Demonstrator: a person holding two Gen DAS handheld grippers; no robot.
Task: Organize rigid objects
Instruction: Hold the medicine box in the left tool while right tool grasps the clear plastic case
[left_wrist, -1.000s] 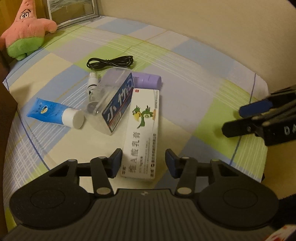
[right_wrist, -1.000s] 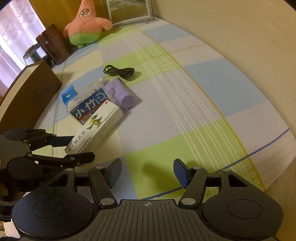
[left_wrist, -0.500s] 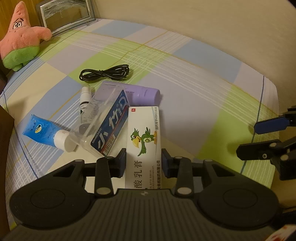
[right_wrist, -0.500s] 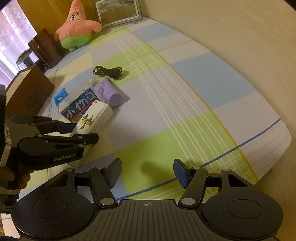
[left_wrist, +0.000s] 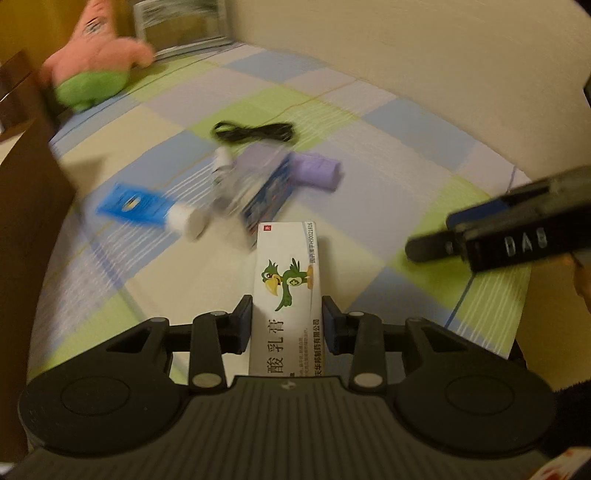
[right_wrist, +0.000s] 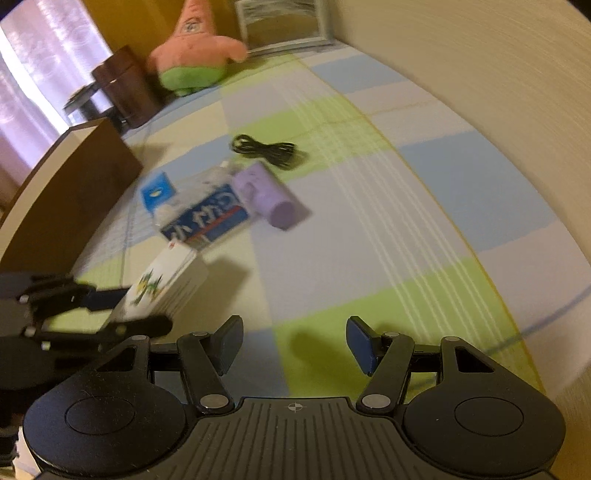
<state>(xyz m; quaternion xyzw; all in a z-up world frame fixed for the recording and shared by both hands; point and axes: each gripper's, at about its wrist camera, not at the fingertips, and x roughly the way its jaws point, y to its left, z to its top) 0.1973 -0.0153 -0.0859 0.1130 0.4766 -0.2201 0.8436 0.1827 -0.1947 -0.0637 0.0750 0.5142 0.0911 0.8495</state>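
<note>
My left gripper (left_wrist: 287, 319) is shut on a white ointment box with a green parrot (left_wrist: 288, 280) and holds it lifted off the checked bedspread; the box also shows in the right wrist view (right_wrist: 162, 284). Behind it lie a blue toothpaste box (left_wrist: 269, 195), a purple cylinder (left_wrist: 317, 171), a small white bottle (left_wrist: 223, 158), a blue tube with a white cap (left_wrist: 147, 208) and a black cable (left_wrist: 255, 131). My right gripper (right_wrist: 294, 345) is open and empty above the bedspread, to the right of the box.
A pink star plush (right_wrist: 195, 51) and a framed picture (right_wrist: 280, 22) stand at the far end. A brown box (right_wrist: 62, 199) stands at the left. A cream wall (right_wrist: 480, 74) runs along the right side.
My left gripper has closed on the parrot box and lifted it away from the pile toward me. The right gripper has shifted a little and stays open.
</note>
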